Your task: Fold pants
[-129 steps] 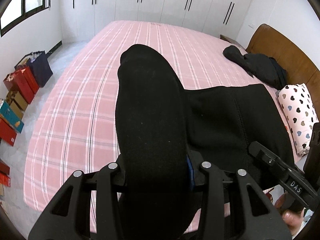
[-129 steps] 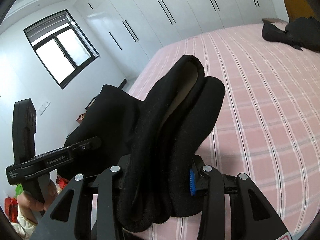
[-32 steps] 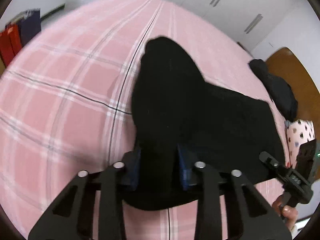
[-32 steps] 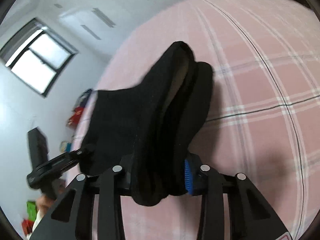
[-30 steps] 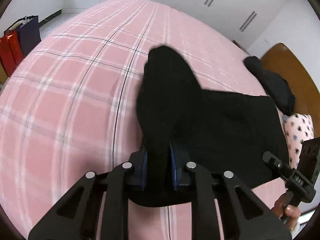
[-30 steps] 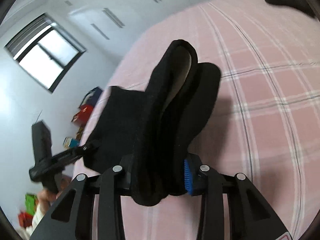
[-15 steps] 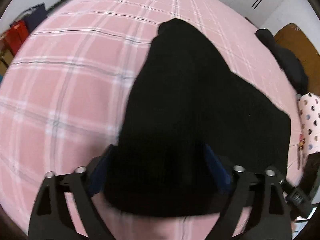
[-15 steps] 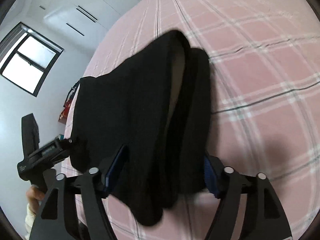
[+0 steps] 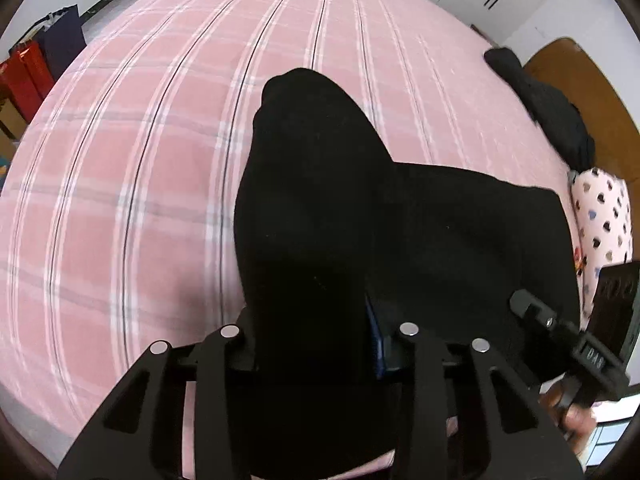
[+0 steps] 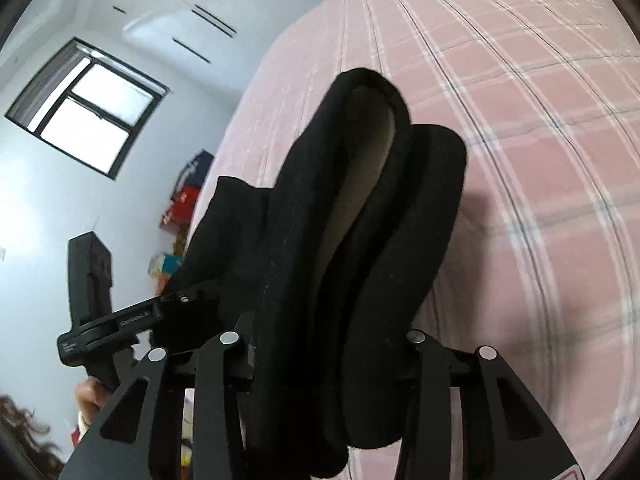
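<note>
- The left gripper (image 9: 316, 354) and right gripper (image 10: 320, 364), spread wide half a second ago, are closing again on bunched folds of the black fabric pants (image 9: 460, 240); cloth fills both gaps.
- The pants, carried forward, now hang low over the pink plaid bedsheet (image 9: 140, 140), spanning the two grippers.
- Judgement: a re-grip mid-fold; the cloth still needs laying flat.

Bright daylight, fisheye-warped, perhaps slightly blurred.
</note>
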Available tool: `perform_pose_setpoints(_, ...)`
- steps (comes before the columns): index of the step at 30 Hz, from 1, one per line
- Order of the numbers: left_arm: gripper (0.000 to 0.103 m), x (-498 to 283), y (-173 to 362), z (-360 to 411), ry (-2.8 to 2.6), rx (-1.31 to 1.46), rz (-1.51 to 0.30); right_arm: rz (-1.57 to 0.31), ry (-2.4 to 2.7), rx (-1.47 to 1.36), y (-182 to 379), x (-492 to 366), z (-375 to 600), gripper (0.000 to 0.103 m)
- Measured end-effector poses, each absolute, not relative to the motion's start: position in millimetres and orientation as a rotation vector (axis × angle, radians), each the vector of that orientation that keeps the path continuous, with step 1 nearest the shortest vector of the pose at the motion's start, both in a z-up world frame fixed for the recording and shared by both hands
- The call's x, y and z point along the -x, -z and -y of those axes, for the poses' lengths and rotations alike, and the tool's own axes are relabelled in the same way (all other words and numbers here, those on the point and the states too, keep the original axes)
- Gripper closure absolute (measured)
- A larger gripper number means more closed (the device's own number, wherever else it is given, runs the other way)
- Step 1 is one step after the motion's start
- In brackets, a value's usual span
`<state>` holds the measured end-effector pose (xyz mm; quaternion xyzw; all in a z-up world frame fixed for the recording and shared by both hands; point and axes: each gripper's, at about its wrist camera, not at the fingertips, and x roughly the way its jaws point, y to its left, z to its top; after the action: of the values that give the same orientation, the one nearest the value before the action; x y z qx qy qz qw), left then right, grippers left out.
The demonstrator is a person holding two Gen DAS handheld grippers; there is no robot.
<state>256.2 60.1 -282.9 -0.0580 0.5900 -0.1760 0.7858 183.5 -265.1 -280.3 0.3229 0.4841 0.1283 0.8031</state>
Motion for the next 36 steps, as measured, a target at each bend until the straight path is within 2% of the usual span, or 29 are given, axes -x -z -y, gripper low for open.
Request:
perform_pose_setpoints(2,0.064,-247,308,-58,0.355,0.126,-1.324,-1.108,-0.242,-0.71,305,-179,269,0.063)
perform_pose_setpoints(5,0.055,-242,327,-56,0.3,0.092,-1.315,-1.157,-0.204,-0.8,345,-168,275,0.059)
perform_pose_setpoints(8,0.045,-243,327,-50,0.277,0.059,-1.299,-1.12,-0.206,-0.837,348,-164,279,0.057)
perform_pose_setpoints(12,0.033,-251,332,-39,0.271,0.062,-1.306,-1.111,-0.176,-0.81,349,-170,265,0.048)
perform_pose_setpoints(15,0.024,-258,338,-36,0.261,0.064,-1.303,-1.1,-0.161,-0.814,349,-176,255,0.047)
perform_pose_setpoints(16,0.025,-265,343,-32,0.267,0.07,-1.308,-1.096,-0.154,-0.81,346,-181,252,0.047)
perform_pose_setpoints(21,0.062,-270,330,-30,0.305,0.074,-1.323,-1.079,-0.138,-0.762,326,-177,240,0.063)
perform_pose_setpoints(24,0.066,-260,309,-27,0.321,0.065,-1.304,-1.053,-0.149,-0.728,304,-174,231,0.064)
perform_pose_setpoints(36,0.067,-185,231,-37,0.342,0.004,-1.189,-0.999,-0.21,-0.664,230,-115,200,0.064)
